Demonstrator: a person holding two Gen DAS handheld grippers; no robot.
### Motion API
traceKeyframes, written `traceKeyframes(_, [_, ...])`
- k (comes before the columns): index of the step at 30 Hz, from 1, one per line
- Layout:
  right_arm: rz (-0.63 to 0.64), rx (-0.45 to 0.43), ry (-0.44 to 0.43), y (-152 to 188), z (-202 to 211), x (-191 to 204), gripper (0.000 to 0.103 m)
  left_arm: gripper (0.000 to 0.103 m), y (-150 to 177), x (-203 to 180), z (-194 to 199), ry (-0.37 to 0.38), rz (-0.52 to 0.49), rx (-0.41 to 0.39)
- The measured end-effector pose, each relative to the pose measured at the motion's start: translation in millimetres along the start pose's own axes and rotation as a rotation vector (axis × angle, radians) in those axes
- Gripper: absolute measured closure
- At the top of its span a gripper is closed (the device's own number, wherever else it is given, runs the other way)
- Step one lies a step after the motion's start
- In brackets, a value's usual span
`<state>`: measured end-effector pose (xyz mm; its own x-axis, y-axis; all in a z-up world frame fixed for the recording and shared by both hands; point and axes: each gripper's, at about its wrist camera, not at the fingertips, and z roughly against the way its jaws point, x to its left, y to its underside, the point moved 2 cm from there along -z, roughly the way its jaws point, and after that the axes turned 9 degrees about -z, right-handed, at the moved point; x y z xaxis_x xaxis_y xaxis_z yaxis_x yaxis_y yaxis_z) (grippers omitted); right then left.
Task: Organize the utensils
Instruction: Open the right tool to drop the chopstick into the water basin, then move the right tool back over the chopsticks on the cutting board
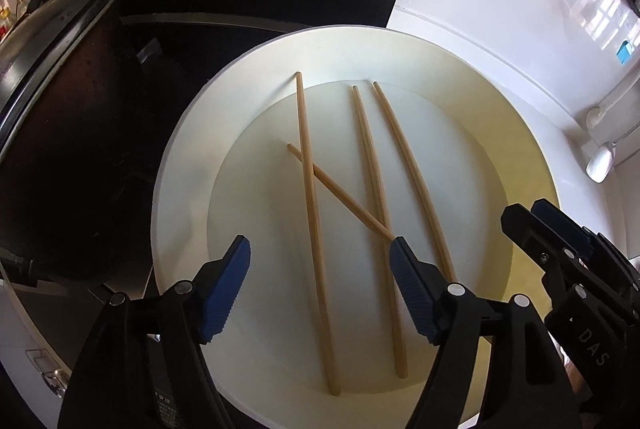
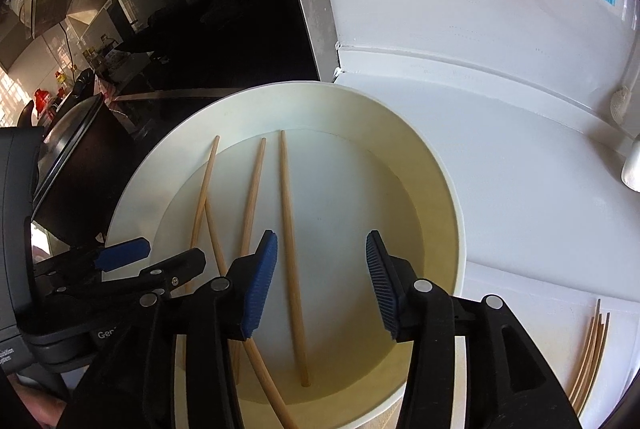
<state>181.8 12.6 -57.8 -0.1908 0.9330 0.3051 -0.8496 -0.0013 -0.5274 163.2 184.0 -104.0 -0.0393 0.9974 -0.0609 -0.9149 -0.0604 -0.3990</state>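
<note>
Several wooden chopsticks (image 1: 372, 181) lie in a wide cream bowl (image 1: 180, 165); two cross each other at the left. My left gripper (image 1: 320, 265) is open and empty, hovering above the bowl over the crossed pair. My right gripper (image 2: 320, 269) is open and empty above the same bowl (image 2: 452, 197), its fingers either side of the rightmost chopstick (image 2: 290, 241). Each gripper shows in the other's view: the right one (image 1: 560, 229) and the left one (image 2: 132, 257).
The bowl sits on a white counter (image 2: 520, 157). A bundle of chopsticks (image 2: 592, 353) lies on the counter to the right of the bowl. A dark lidded pot (image 1: 60, 117) stands close on the left on a black hob. A white wall rises behind.
</note>
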Motion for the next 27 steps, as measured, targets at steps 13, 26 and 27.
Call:
traceKeyframes(13, [-0.133, -0.058, 0.033, 17.7, 47.7, -26.8, 0.045, 0.018, 14.3, 5.7, 34.5, 0.001, -0.031, -0.012])
traceKeyframes(26, [-0.266, -0.153, 0.137, 85.1, 97.4, -42.5, 0.04, 0.01, 32.1, -24.4, 70.7, 0.084, -0.184, -0.113])
traceKeyframes(27, [-0.28, -0.156, 0.152, 91.0, 102.0, -46.3, 0.039, 0.008, 34.2, -28.7, 72.5, 0.09, -0.198, -0.114])
